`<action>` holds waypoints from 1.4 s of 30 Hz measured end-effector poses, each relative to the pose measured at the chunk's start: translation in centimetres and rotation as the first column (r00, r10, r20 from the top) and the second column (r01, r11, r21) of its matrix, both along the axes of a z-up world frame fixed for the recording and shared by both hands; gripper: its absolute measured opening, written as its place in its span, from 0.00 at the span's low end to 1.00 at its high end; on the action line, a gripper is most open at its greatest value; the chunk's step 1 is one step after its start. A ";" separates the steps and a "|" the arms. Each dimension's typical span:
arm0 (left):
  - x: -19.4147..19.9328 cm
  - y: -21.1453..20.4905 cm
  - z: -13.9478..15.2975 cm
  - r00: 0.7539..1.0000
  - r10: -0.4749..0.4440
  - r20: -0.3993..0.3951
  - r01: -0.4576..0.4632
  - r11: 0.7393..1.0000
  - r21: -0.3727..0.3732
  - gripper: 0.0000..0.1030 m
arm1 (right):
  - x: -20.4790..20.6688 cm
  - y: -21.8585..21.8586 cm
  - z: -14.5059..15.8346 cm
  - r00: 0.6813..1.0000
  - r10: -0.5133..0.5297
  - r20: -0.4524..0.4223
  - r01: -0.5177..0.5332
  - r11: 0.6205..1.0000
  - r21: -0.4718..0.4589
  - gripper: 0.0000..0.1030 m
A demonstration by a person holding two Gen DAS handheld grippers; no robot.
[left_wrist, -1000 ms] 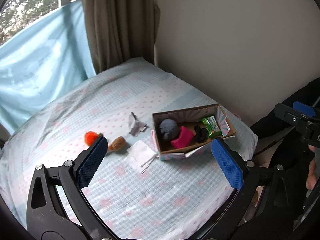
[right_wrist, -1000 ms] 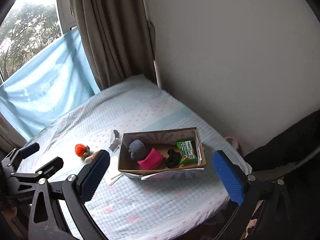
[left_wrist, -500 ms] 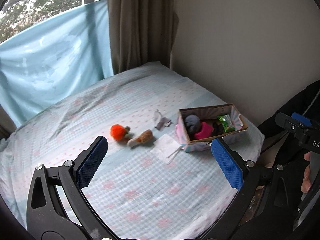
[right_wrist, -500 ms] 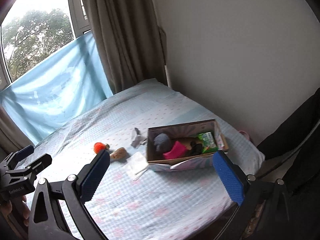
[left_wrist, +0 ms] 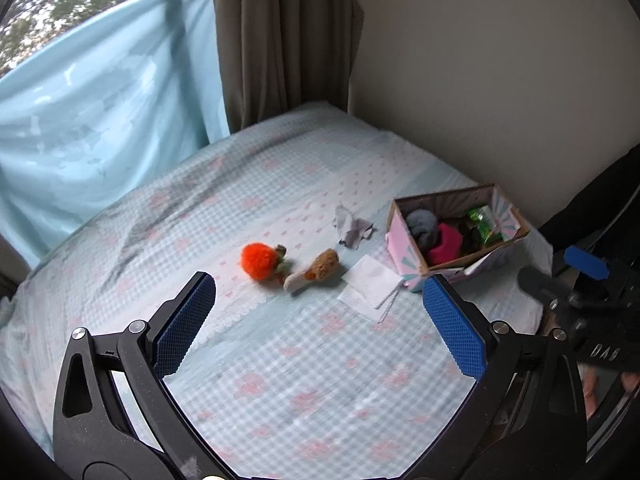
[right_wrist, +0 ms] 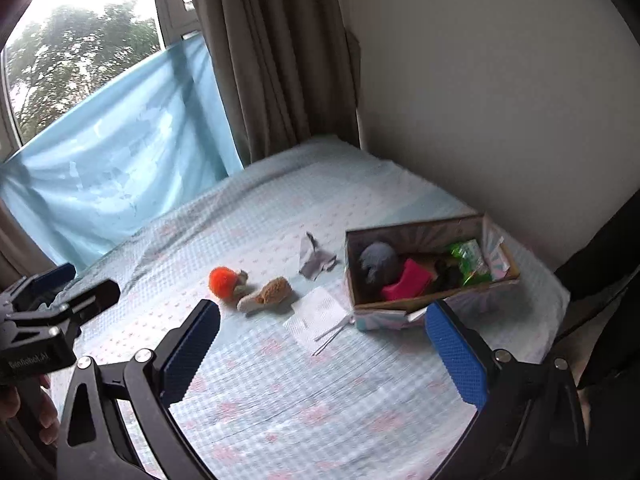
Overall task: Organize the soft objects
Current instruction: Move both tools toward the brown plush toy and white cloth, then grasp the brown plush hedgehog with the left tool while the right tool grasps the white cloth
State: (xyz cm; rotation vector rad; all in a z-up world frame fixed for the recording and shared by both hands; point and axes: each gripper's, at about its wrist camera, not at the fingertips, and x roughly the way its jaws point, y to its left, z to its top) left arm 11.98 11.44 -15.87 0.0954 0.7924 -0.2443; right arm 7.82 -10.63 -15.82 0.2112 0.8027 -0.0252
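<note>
Brown curtain (right_wrist: 276, 60); blue sheet (right_wrist: 120, 152) across window (right_wrist: 80, 32)

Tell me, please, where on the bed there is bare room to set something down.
Free: the near sheet below the white tissue, and the far stretch towards the curtain. Crowded: the row from orange toy and brown toy past the grey cloth to the box.

Dim daylight from window (right_wrist: 80, 52) – blurred, fisheye-warped edges.

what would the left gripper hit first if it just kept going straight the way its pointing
Probably the bed sheet just short of the white tissue; the open left gripper has nothing nearer between its fingers, though depth is uncertain.
</note>
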 end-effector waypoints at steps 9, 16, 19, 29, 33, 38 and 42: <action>9.1 -0.7 -6.9 0.990 -0.097 -0.098 0.104 0.993 0.060 1.00 | 5.9 1.9 -9.2 0.988 -0.080 -0.135 0.089 0.994 0.065 0.99; 15.5 -1.8 -15.3 0.964 -0.169 -0.207 0.195 0.974 0.111 1.00 | 10.2 2.7 -16.2 0.973 -0.122 -0.194 0.142 0.986 0.092 0.99; 17.6 -2.5 -18.4 0.953 -0.200 -0.230 0.233 0.964 0.130 1.00 | 11.7 3.4 -19.3 0.971 -0.125 -0.205 0.140 0.988 0.060 0.99; 22.2 -6.4 -26.0 0.891 -0.325 -0.315 0.371 0.924 0.096 0.91 | 15.2 4.7 -26.9 0.969 -0.076 -0.237 0.066 0.997 -0.051 0.99; 22.9 -7.7 -28.9 0.871 -0.346 -0.349 0.402 0.910 0.101 0.84 | 15.9 4.7 -28.8 0.967 -0.048 -0.252 0.029 0.997 -0.077 0.99; 23.5 -8.2 -31.2 0.857 -0.345 -0.382 0.408 0.908 0.096 0.78 | 16.9 4.1 -30.5 0.959 -0.059 -0.276 0.040 0.997 -0.073 0.96; 23.8 -8.6 -32.8 0.849 -0.342 -0.404 0.417 0.901 0.115 0.65 | 17.7 4.0 -31.0 0.963 -0.054 -0.265 0.029 0.995 -0.101 0.92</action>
